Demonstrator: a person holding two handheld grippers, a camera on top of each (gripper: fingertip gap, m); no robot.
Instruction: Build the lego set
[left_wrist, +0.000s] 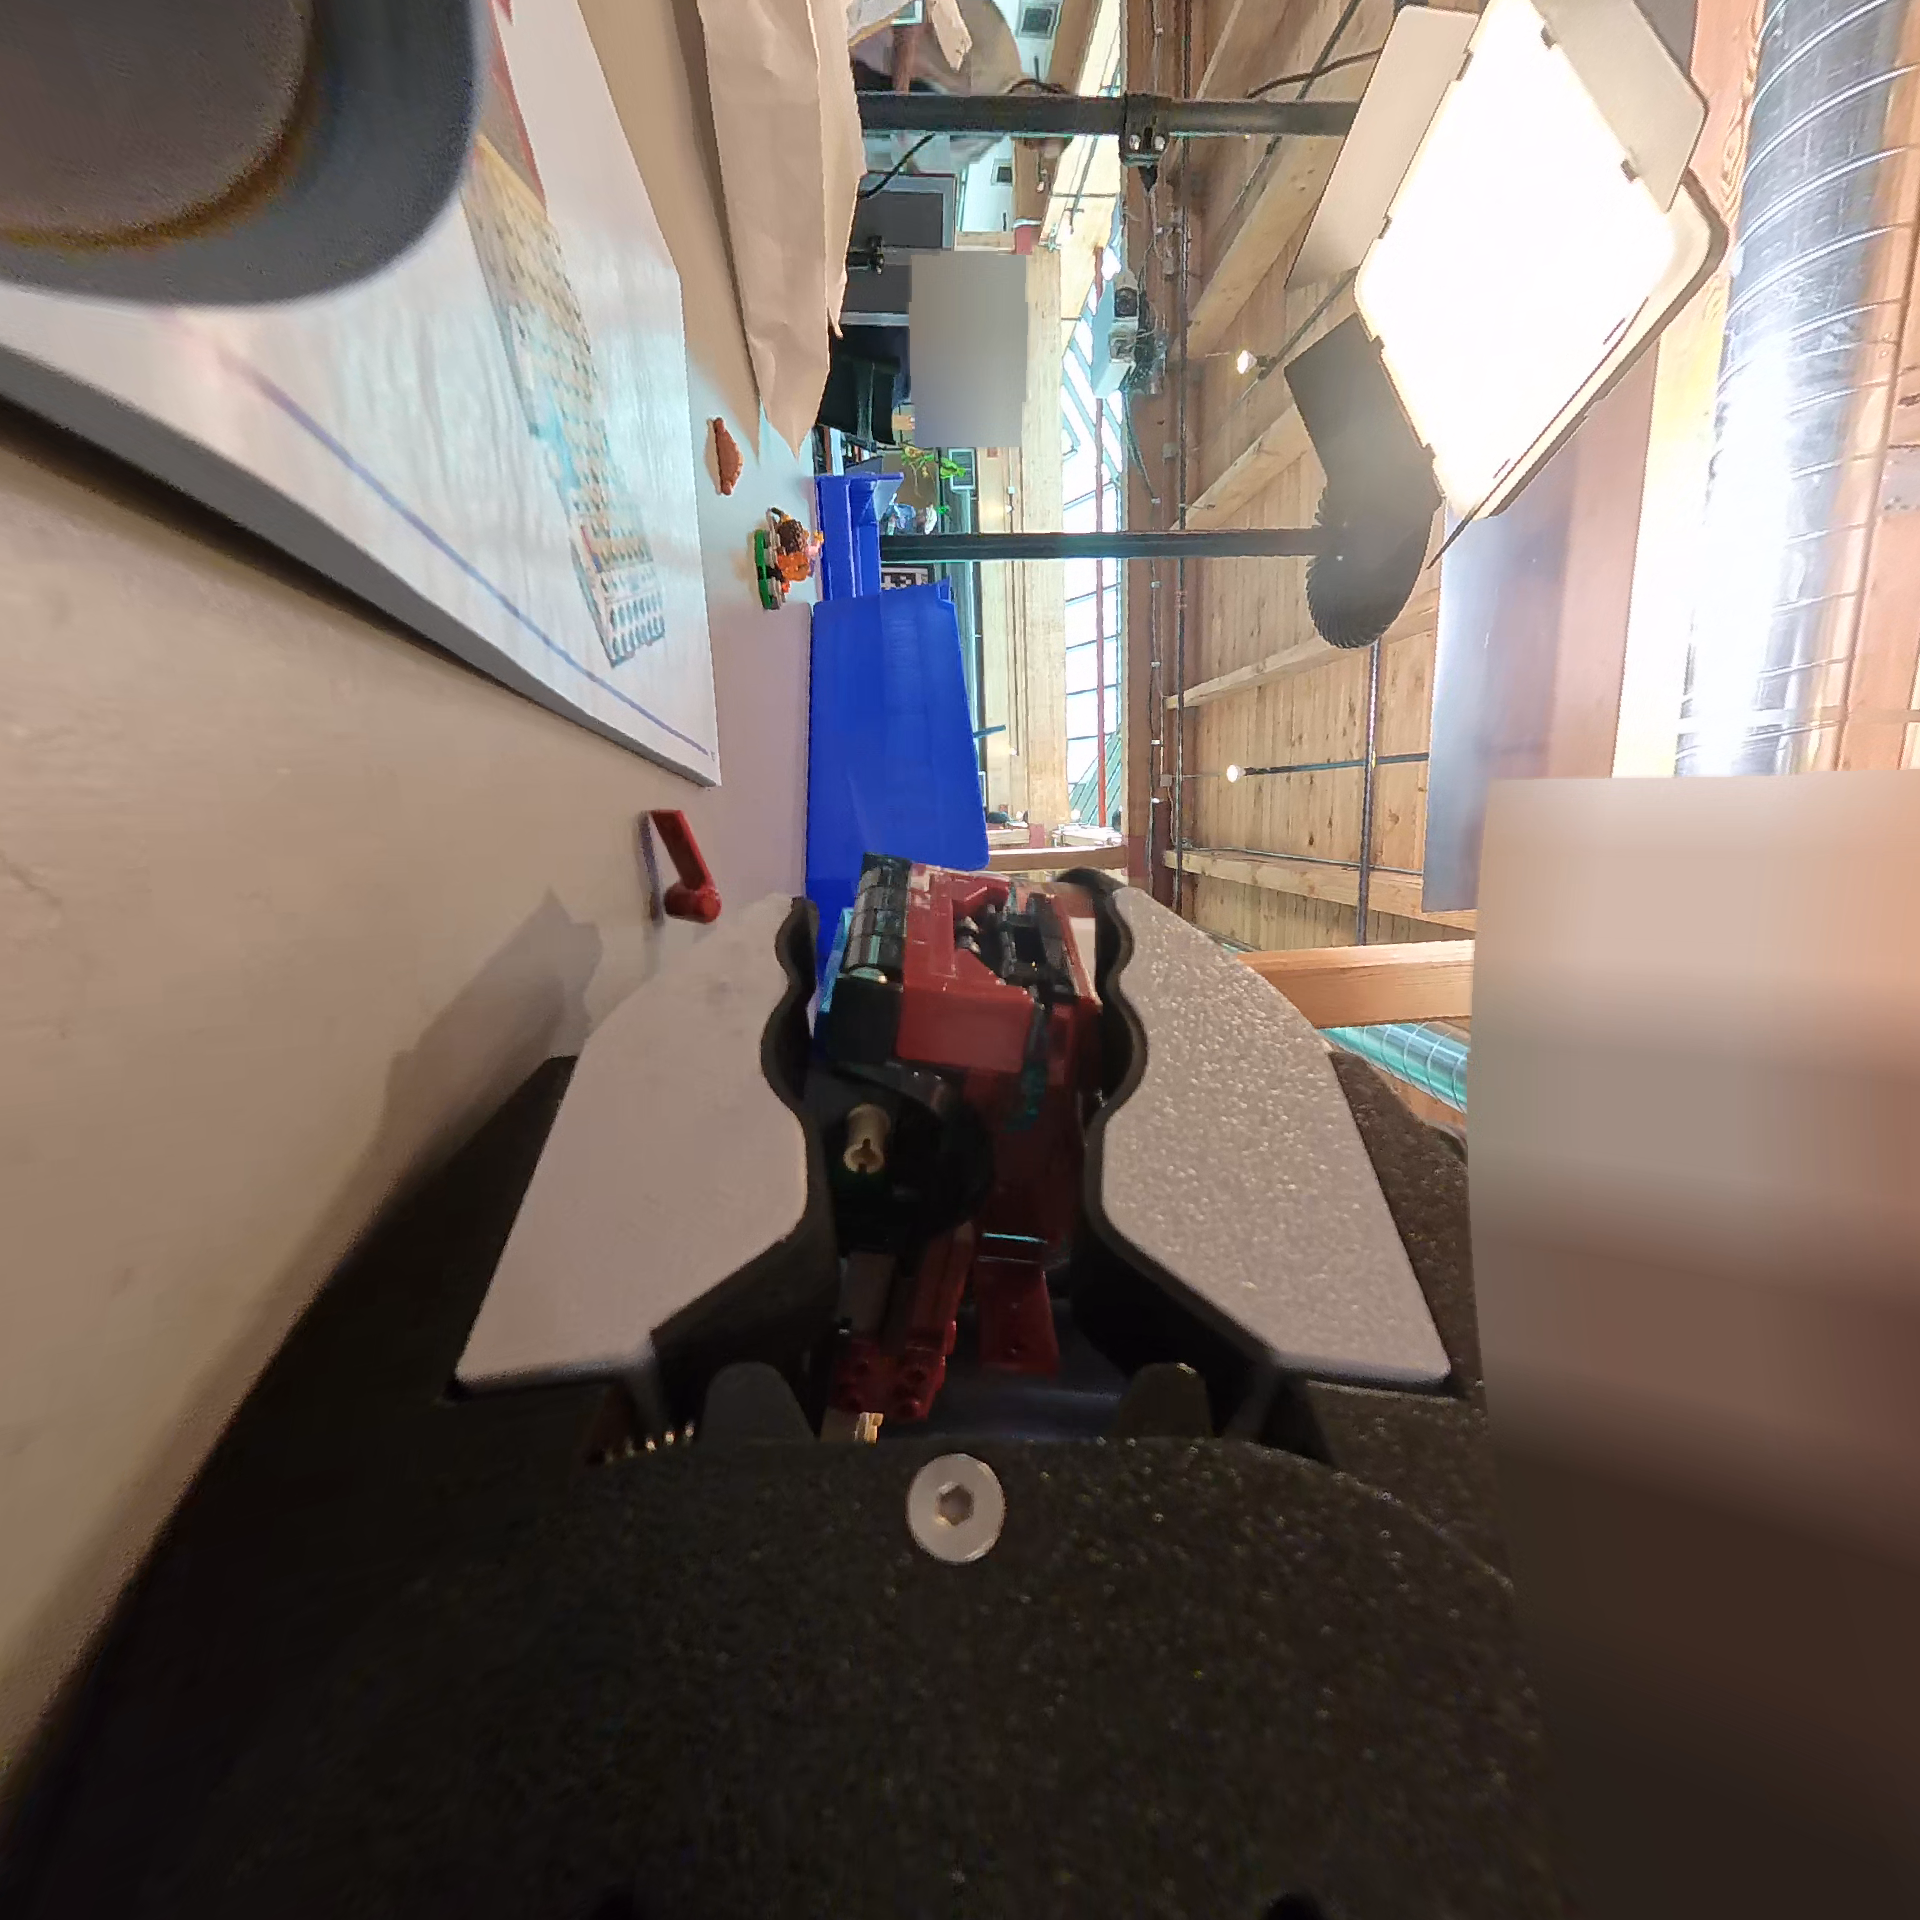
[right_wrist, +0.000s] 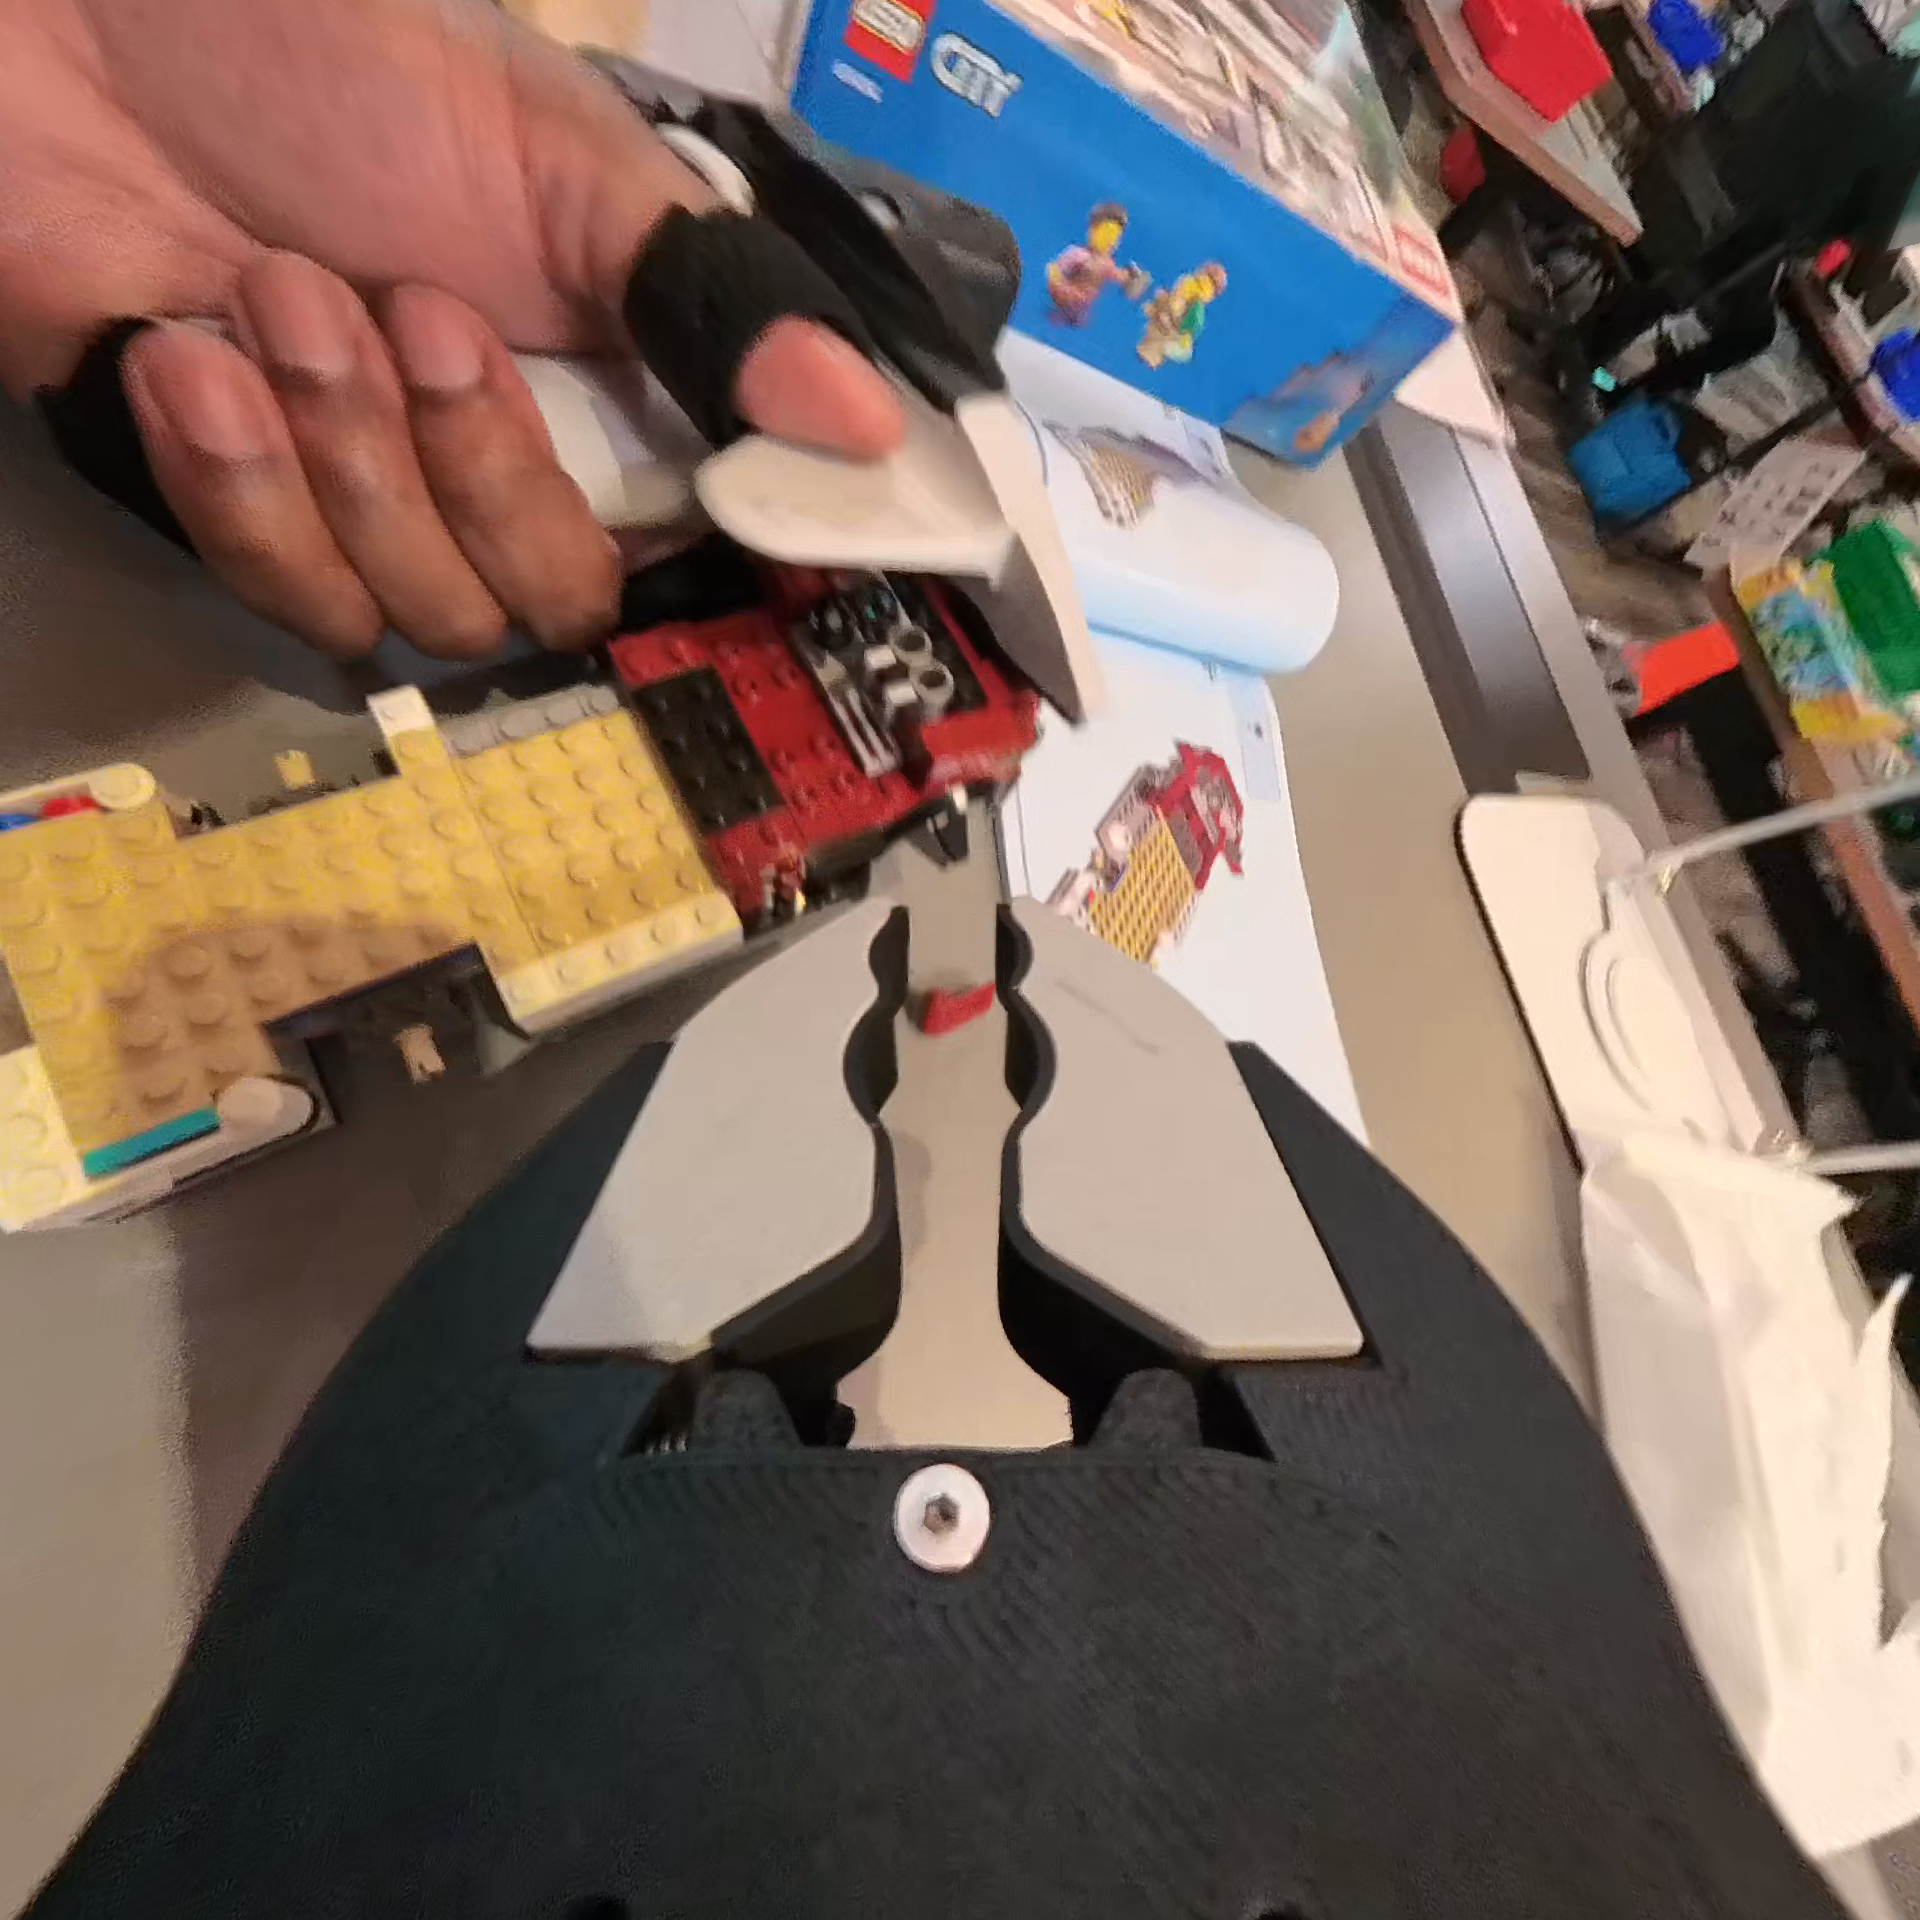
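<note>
In the left wrist view my left gripper (left_wrist: 956, 914) is shut on the dark red and black front end of a brick vehicle (left_wrist: 966, 997), with both pads pressed on its sides. In the right wrist view a hand (right_wrist: 343, 416) holds that gripper, and its fingers (right_wrist: 862, 509) clamp the red cab (right_wrist: 810, 727). The cab joins a long yellow studded body (right_wrist: 468, 831). My right gripper (right_wrist: 954, 920) is open just below the cab. A small red piece (right_wrist: 956, 1006) shows in the narrow gap between its pads and looks to lie on the table. A red piece (left_wrist: 681, 868) also lies on the table in the left wrist view.
An open instruction booklet (right_wrist: 1164, 831) lies right of the model, with a blue toy box (right_wrist: 1143, 208) behind it. Crumpled white paper (right_wrist: 1714, 1403) and a white tray (right_wrist: 1558, 935) are at the right. A blue bin (left_wrist: 894, 727), a small figure (left_wrist: 784, 556) and a brown piece (left_wrist: 724, 454) stand farther off. Left and right tips are no more than a few centimetres apart.
</note>
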